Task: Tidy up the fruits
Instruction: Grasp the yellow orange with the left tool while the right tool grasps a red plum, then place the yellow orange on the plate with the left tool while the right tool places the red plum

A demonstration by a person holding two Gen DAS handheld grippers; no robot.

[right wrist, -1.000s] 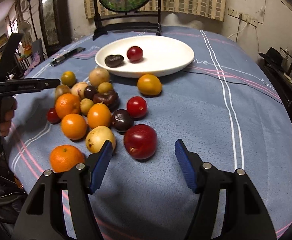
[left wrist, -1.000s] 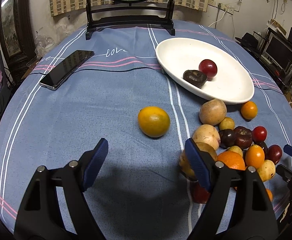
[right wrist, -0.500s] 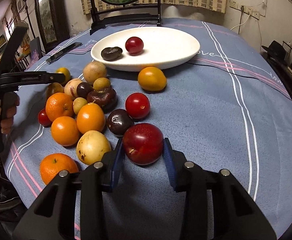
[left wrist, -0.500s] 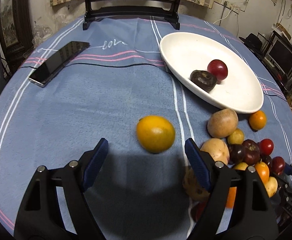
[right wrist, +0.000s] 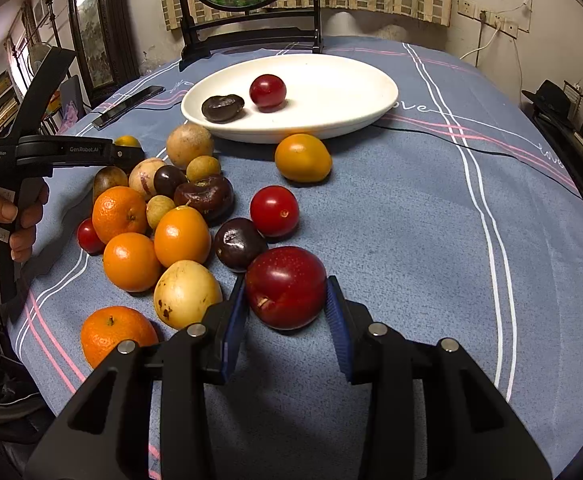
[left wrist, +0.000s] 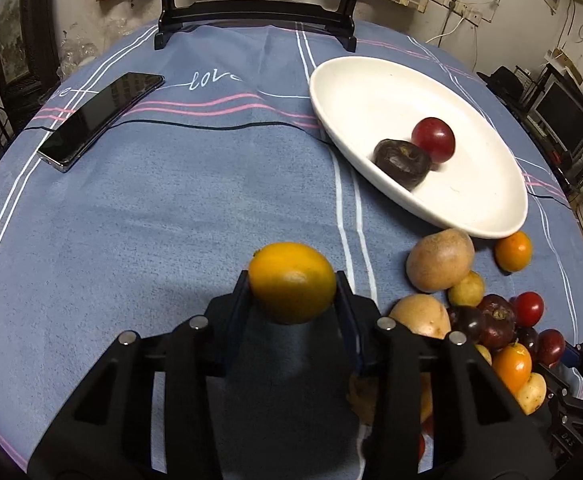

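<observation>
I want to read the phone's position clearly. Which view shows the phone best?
The left wrist view: the phone lies large and whole on the cloth, left of the plate. The right wrist view shows it only small and foreshortened, far off beside the plate's left rim.

Warm indoor light falls from above, throwing soft shadows onto the blue tablecloth [left wrist: 171,208] just beneath each tool's fingers. Glare whitens the plate [right wrist: 343,80] ahead of them. Both fisheye views bend strongly and darken at the rims; focus stays sharp near the fingers.
</observation>
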